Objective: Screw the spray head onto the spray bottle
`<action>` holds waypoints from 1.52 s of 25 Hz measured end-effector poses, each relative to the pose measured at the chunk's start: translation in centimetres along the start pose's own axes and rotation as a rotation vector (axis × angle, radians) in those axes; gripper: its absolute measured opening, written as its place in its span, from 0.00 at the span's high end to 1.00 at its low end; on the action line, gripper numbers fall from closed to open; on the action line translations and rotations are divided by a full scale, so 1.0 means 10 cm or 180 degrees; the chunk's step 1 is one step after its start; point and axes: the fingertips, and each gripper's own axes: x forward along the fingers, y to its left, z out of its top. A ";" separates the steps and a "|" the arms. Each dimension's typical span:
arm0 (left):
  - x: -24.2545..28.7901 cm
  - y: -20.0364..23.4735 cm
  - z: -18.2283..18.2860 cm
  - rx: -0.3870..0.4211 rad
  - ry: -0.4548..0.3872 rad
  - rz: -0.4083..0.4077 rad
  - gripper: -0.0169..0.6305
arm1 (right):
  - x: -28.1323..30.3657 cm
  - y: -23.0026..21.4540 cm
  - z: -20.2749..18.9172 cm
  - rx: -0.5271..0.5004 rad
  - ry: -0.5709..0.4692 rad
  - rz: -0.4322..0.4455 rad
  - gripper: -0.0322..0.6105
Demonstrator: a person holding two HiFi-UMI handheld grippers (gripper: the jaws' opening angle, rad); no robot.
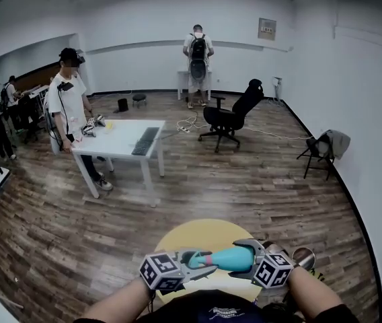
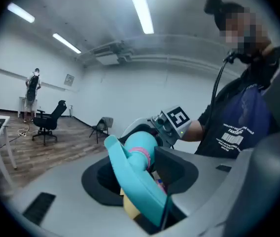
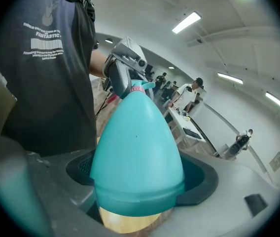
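Down low in front of the person, the left gripper (image 1: 196,262) is reaching in from the left and pointing roughly level. Its fingers are standing about half open with the teal spray head (image 2: 132,174) sitting between them. They look to be pressing on it, with the trigger slanting back toward that gripper's own camera.

Just past the head, a pink collar (image 2: 141,155) is marking where it meets the neck. From there the spray bottle (image 3: 137,157) is lying on its side in the air above the round yellow bench (image 1: 198,231). Its long axis is running left to right, the neck is pointing left and the broad base is pointing right.

At the right, the right gripper (image 1: 247,258) is angling downward. Its fingers are spread wide and clamping the fat lower body of the bottle.

The head and bottle are lining up on one level axis between the two hands, so any tightening will, I'd judge, be a roll about that line. The left fingers are the ones placed on the head to do the turning, while the right hand is bracing the bottle. Whether the threads are fully seated, I cannot tell.
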 end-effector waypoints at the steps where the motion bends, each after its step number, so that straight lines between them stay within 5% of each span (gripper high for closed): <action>1: 0.02 -0.01 -0.04 0.0186 0.0168 0.0068 0.65 | 0.01 0.03 -0.03 0.0018 -0.0021 0.0112 0.25; 5: 0.03 -0.02 -0.11 0.0364 0.0433 0.0095 0.64 | 0.01 0.05 -0.03 0.0012 -0.0096 0.0351 0.25; 9: 0.02 0.02 -0.09 0.0170 0.0277 0.0090 0.64 | -0.02 0.01 0.01 0.0056 -0.0132 0.0358 0.26; 11: -0.04 0.07 0.01 -0.0165 -0.0048 0.0036 0.64 | -0.03 -0.05 0.05 0.0104 -0.0178 0.0208 0.26; 16: -0.66 0.56 0.45 -0.1651 -0.1657 -0.0081 0.52 | -0.04 -0.21 0.05 0.0447 -0.0330 -0.0312 0.26; 18: -0.79 0.67 0.43 -0.1858 -0.1802 -0.0087 0.46 | -0.01 -0.16 0.03 0.0501 -0.0337 -0.0346 0.26; 21: -0.55 0.41 0.32 -0.1589 -0.1352 -0.0337 0.43 | 0.04 -0.07 0.06 0.0333 -0.0236 -0.0286 0.26; 22: -0.41 0.25 0.27 -0.1328 -0.1088 -0.0413 0.43 | 0.05 -0.05 0.07 0.0237 -0.0189 -0.0236 0.26; 24: -0.17 0.04 0.14 -0.0607 -0.0530 -0.0283 0.67 | 0.07 0.00 0.04 0.0065 -0.0083 -0.0079 0.26; 26: -0.07 0.00 0.05 -0.0114 -0.0118 -0.0064 0.68 | 0.07 0.05 -0.03 0.0046 -0.0084 0.0139 0.26; 31: 0.00 0.08 -0.08 0.0240 0.0255 0.0026 0.67 | 0.08 0.02 -0.09 -0.0027 -0.0019 0.0387 0.26; 34: -0.03 0.12 -0.01 -0.0031 -0.0007 -0.0007 0.67 | 0.07 -0.05 -0.05 0.0020 -0.0058 0.0347 0.26; 37: -0.21 0.28 0.27 -0.0715 -0.0808 -0.0048 0.66 | 0.03 -0.19 0.02 0.0229 -0.0224 0.0053 0.26; 38: -0.32 0.37 0.36 -0.0971 -0.1097 -0.0056 0.59 | 0.00 -0.24 0.04 0.0342 -0.0293 -0.0055 0.26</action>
